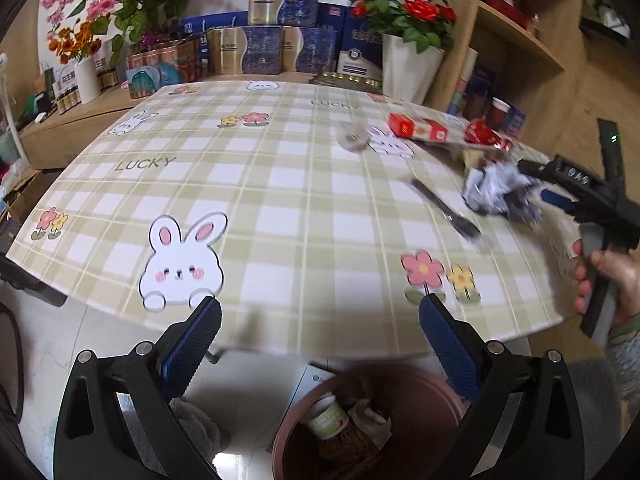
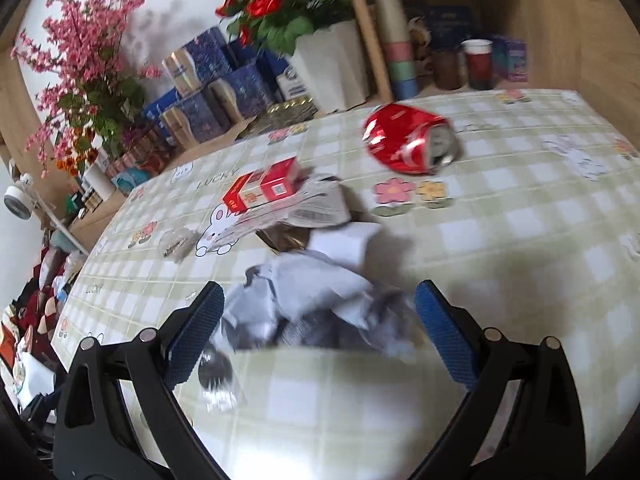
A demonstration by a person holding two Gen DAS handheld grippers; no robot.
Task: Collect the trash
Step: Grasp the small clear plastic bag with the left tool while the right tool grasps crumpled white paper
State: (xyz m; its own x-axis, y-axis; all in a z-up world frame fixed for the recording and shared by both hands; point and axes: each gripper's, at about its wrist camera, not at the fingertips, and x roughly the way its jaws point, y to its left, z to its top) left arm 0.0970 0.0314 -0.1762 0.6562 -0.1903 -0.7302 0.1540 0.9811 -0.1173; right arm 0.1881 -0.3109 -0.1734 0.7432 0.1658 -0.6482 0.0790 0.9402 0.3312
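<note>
Count of trash on the counter [image 1: 280,184]: one crumpled paper wad [image 2: 316,304], one crushed red can [image 2: 408,138], one red carton [image 2: 264,186] lying on a flat printed wrapper [image 2: 316,204], one small clear crumpled wrapper [image 1: 353,136], one dark fork [image 1: 444,206]. My left tongs [image 1: 320,320] stand apart with nothing between them, hanging off the near counter edge above a brown bin [image 1: 420,396] on the floor; only this view shows the bin, which already holds one paper cup [image 1: 328,416] and some crumpled scraps. It alone also shows my right hand [image 1: 608,280] on the trigger grip. My right tongs [image 2: 316,308] are spread wide, one finger on each side of the paper wad; whether the pads touch it I cannot tell, motion blur. The right view alone shows the can's end face: it lies on its side, long axis running left-right, the lid end pointing right and toward me. The carton's long axis runs diagonally, near-left to far-right. The fork's long axis runs diagonally, tines toward the near edge. One pot of red roses [image 1: 404,12] stands at the far right corner.
</note>
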